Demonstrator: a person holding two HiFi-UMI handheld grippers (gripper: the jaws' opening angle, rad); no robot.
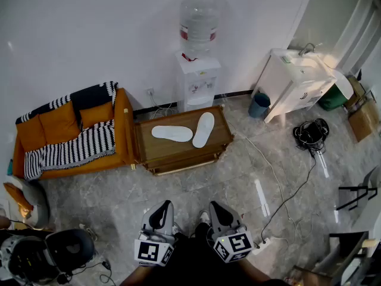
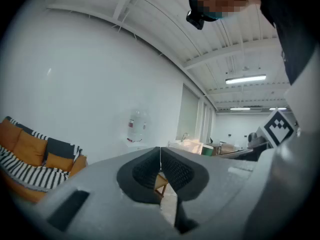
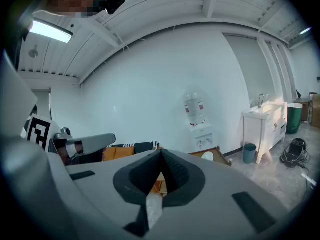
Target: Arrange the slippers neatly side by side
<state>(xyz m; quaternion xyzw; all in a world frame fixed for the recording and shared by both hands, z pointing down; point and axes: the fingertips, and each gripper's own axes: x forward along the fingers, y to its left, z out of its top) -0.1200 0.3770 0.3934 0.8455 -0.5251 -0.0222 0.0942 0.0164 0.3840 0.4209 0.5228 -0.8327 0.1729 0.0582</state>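
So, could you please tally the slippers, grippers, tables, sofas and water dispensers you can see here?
White slippers: 2
Grippers: 2 (left gripper, right gripper)
Wooden table: 1
Orange sofa: 1
Water dispenser: 1
Total: 7
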